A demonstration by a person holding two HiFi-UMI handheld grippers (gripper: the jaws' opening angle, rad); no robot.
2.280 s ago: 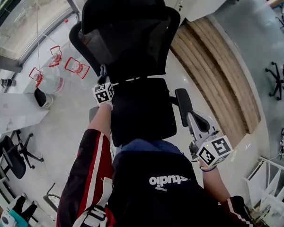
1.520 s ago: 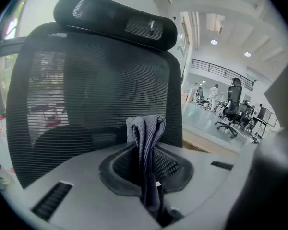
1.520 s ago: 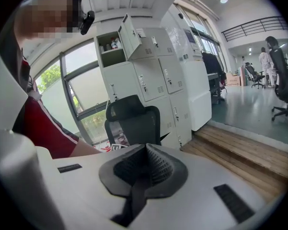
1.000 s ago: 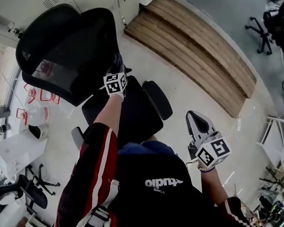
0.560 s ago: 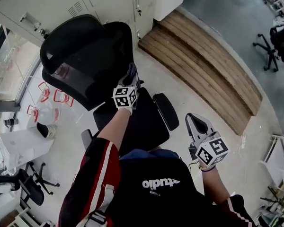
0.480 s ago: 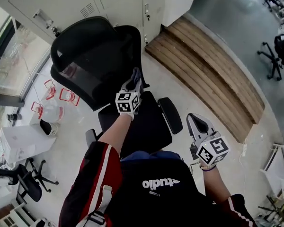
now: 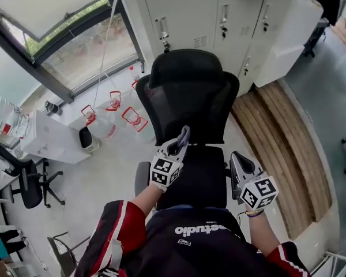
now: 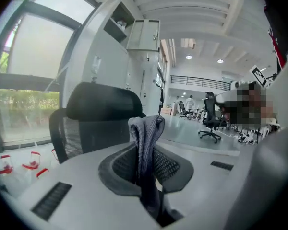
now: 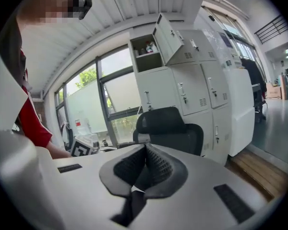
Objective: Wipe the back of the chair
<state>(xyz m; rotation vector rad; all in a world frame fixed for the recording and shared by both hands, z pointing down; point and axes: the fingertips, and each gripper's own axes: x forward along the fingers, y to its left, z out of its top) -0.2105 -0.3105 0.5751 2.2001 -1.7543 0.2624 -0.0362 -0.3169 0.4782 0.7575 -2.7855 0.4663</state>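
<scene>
On the left, the left gripper (image 7: 180, 145) is clamped on a folded grey cloth (image 8: 146, 135) that sticks up past its tips. It is held in the air above the near edge of the seat, short of the backrest and touching nothing.

In the middle, the black mesh chair (image 7: 187, 91) stands on the floor in front of the white lockers (image 7: 219, 16), seat toward the person. Its rear face seems to be turned away toward the lockers.

On the right, the right gripper (image 7: 237, 161) hangs beside the armrest, jaws pressed together with nothing between them.

By my reckoning the cloth is ready but no wiping is under way, and the whole back is probably left to do.
</scene>
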